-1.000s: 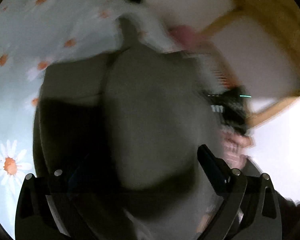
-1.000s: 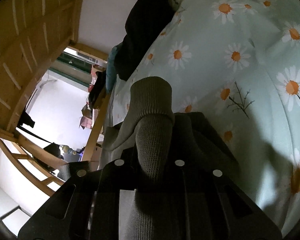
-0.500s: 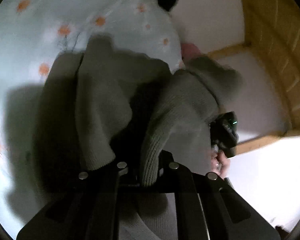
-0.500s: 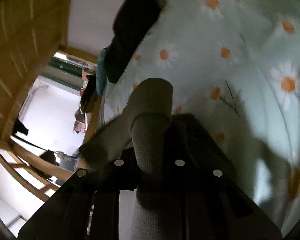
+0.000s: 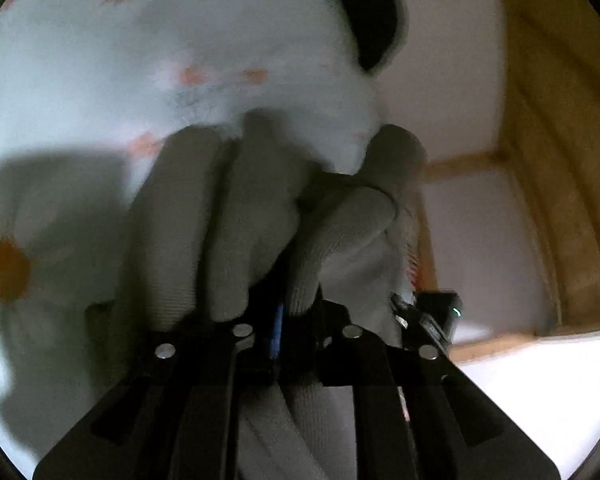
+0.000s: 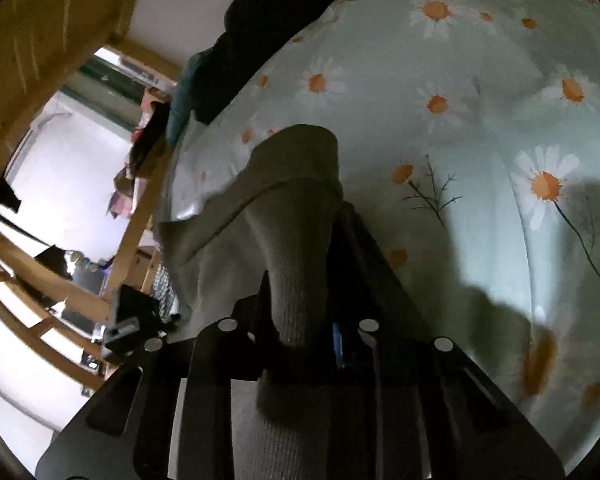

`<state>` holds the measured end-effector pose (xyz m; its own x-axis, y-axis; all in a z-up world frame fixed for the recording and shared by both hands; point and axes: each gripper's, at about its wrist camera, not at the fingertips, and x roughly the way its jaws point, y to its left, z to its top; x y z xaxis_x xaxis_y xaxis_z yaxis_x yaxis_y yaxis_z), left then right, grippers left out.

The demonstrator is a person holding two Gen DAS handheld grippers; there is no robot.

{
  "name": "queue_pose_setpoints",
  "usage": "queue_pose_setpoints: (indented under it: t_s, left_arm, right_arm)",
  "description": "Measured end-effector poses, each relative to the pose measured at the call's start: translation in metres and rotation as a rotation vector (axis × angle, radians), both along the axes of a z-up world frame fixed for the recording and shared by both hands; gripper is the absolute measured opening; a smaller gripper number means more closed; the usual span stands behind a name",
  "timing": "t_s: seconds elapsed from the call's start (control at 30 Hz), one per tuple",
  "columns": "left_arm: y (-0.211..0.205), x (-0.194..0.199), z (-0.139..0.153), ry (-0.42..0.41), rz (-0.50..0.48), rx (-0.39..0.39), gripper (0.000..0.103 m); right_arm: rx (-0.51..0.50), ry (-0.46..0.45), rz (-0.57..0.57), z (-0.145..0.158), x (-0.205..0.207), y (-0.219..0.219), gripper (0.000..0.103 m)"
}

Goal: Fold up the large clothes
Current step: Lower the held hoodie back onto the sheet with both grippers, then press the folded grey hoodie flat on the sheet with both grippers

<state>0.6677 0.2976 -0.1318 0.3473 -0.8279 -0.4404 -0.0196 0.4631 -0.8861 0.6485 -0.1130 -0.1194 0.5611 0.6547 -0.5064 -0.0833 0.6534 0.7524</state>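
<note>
The grey knitted sweater (image 5: 256,224) lies bunched on the bed (image 5: 100,80) near its side edge, beside the wooden frame (image 6: 140,216). The left gripper (image 5: 278,320) is pressed together, pinching a fold of knit. The right gripper (image 6: 300,332) pinches a ribbed cuff (image 6: 300,168); its jaws have just been opening slightly, fabric between them. Step in hand, by judgement: gathering both holds for a fold. The next move calls for lifting both holds together, keeping the knit taut and clear of the bed edge.
</note>
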Motion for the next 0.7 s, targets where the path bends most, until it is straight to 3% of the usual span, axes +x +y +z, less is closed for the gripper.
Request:
queue_pose_setpoints:
  t_s: [0.03,0.07,0.1,0.13,0.17,0.2,0.27,0.37,0.4,0.43,0.5,0.53,0.6,0.63,0.7]
  left_arm:
    - [-0.001,-0.003,0.006,-0.021,0.005,0.010,0.014]
    - [0.000,-0.007,0.014,-0.046,0.008,0.028,0.018]
    - [0.000,-0.013,0.026,-0.084,0.021,0.055,0.035]
    - [0.002,-0.021,0.046,-0.145,0.049,0.092,0.072]
    - [0.006,-0.028,0.068,-0.207,0.088,0.138,0.088]
    - [0.004,-0.040,0.096,-0.297,0.134,0.211,0.097]
    - [-0.021,-0.048,0.130,-0.409,0.113,0.319,0.097]
    - [-0.083,-0.035,0.147,-0.483,0.050,0.480,0.097]
    - [-0.095,-0.018,0.144,-0.480,0.039,0.566,0.097]
    - [-0.118,0.003,0.129,-0.450,0.040,0.717,0.097]
    - [-0.108,0.021,0.098,-0.376,0.011,0.882,0.099]
    - [-0.107,0.039,0.076,-0.309,-0.031,0.902,0.098]
    - [-0.091,0.055,0.046,-0.231,-0.051,0.774,0.099]
    - [-0.082,0.058,0.039,-0.225,-0.045,0.724,0.099]
    - [-0.074,0.058,0.037,-0.230,-0.038,0.696,0.099]
  right_arm:
    - [-0.021,-0.024,-0.006,0.009,-0.004,0.002,0.037]
    - [-0.093,-0.049,-0.034,0.022,-0.010,0.002,0.069]
    - [-0.168,-0.075,-0.082,0.035,-0.019,-0.001,0.089]
    - [-0.228,-0.119,-0.140,0.051,-0.030,-0.005,0.100]
    - [-0.291,-0.190,-0.167,0.075,-0.044,-0.005,0.100]
    - [-0.336,-0.219,-0.134,0.092,-0.051,0.001,0.100]
    - [-0.424,-0.234,-0.040,0.113,-0.059,0.030,0.100]
    - [-0.575,-0.201,0.073,0.110,-0.059,0.085,0.100]
    - [-0.627,-0.174,0.092,0.104,-0.055,0.101,0.100]
    - [-0.687,-0.142,0.105,0.091,-0.050,0.116,0.100]
    - [-0.826,-0.075,0.129,0.054,-0.045,0.139,0.100]
    - [-0.908,-0.090,0.137,0.043,-0.050,0.148,0.100]
    - [-1.019,-0.147,0.113,0.021,-0.052,0.158,0.100]
    - [-1.003,-0.160,0.097,0.020,-0.053,0.157,0.100]
    - [-0.981,-0.157,0.106,0.023,-0.053,0.152,0.100]
